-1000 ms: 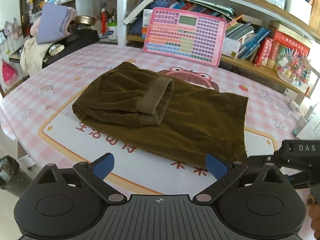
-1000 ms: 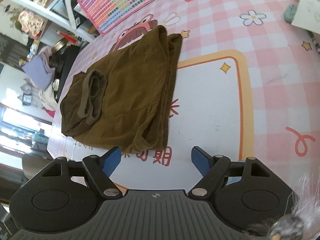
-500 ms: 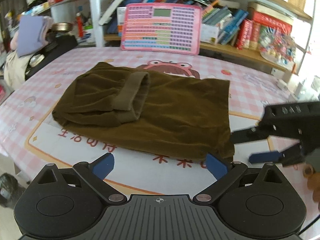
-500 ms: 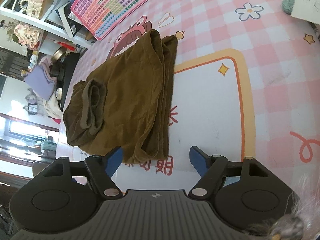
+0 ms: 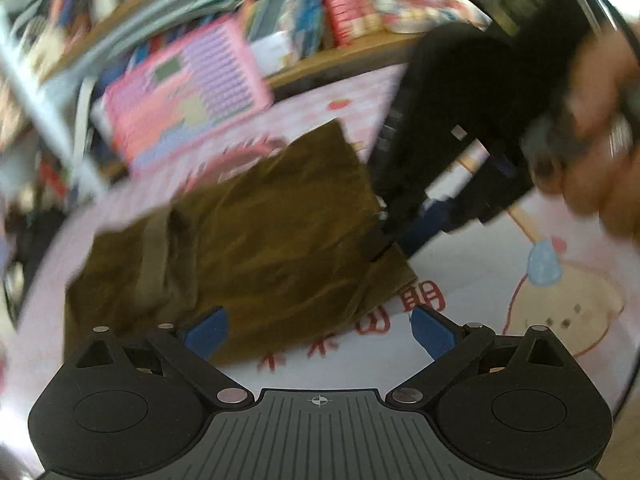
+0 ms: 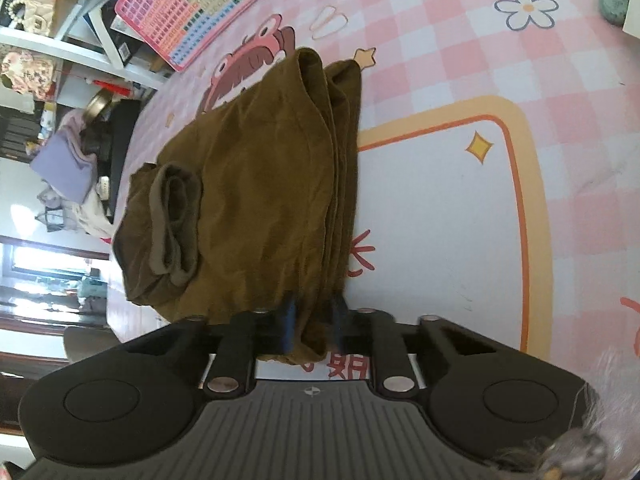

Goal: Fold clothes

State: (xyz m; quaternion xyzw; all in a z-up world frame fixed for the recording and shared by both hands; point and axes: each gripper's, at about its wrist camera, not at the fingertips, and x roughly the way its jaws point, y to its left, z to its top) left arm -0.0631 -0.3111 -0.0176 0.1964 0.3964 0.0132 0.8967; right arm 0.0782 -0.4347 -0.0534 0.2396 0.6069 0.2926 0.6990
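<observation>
Left wrist view, badly blurred: my left tongs (image 5: 320,326) stand wide apart with nothing between them, and the brown garment (image 5: 248,240) lies on the bench (image 5: 480,280) straight ahead, filling the middle of the frame, its long axis running from lower left to upper right. Its near hem sits just beyond the left blue pad. At right centre the right tongs (image 5: 404,226) reach in from the upper right and meet the garment's right-hand corner; the hand (image 5: 600,120) holding them shows as a smear at the right edge.

Right wrist view, sharp: the right tongs (image 6: 312,326) are clamped on the garment's (image 6: 256,184) near corner, cloth bunched between the pads. From here the garment runs away toward the upper middle, stacked edges along its right side, a ribbed cuff (image 6: 172,220) at centre left.

I judge the right side nearer; only this view proves the grip, and only the left view shows both tools.
</observation>
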